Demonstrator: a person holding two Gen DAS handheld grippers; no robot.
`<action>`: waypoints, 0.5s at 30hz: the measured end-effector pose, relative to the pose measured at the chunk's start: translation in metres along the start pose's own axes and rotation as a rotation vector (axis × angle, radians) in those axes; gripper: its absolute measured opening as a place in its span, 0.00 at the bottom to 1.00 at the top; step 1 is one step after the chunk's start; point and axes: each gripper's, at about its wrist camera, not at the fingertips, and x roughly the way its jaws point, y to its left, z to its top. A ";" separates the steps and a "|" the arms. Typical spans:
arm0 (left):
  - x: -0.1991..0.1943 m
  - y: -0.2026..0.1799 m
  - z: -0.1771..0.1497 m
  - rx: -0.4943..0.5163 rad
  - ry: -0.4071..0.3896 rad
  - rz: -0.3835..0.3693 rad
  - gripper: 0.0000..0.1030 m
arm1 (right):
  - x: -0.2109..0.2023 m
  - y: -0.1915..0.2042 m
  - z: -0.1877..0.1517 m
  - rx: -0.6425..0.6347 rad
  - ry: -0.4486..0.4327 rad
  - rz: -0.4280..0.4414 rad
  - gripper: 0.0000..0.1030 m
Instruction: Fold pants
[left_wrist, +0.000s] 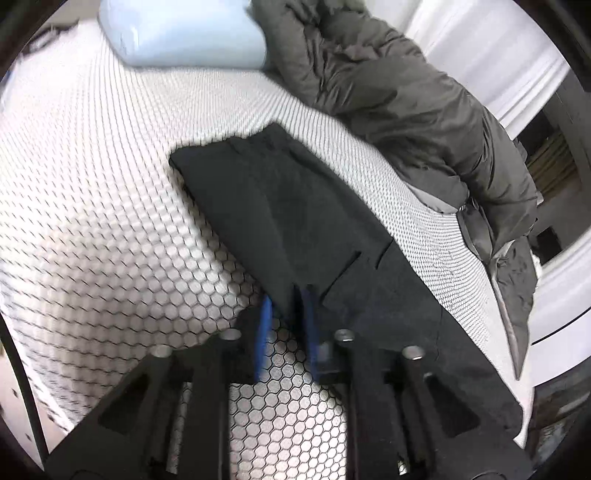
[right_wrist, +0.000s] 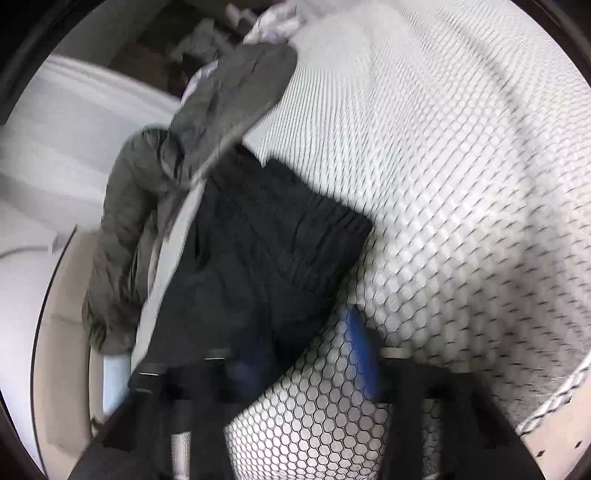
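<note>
As the left-wrist view is showing it, the pants are lying on the bed as a long flat strip, already doubled lengthwise, the left gripper standing slightly parted at their near edge, gripping nothing. Seen from the right wrist, the right gripper is gaping, empty, beside the waistband end; crosswise folds are seemingly remaining.

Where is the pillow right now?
In the left wrist view, the pale blue pillow lies at the top, on the honeycomb mattress, touching the grey duvet on its right.
</note>
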 end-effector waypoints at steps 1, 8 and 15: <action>-0.007 -0.001 0.000 0.003 -0.024 0.004 0.38 | -0.003 -0.001 0.001 0.006 -0.022 0.013 0.72; -0.030 -0.024 -0.003 0.025 -0.072 -0.069 0.55 | 0.014 -0.013 0.007 0.113 -0.048 0.028 0.21; -0.022 -0.073 -0.029 0.128 -0.038 -0.130 0.55 | -0.005 -0.001 -0.005 -0.047 -0.033 -0.084 0.25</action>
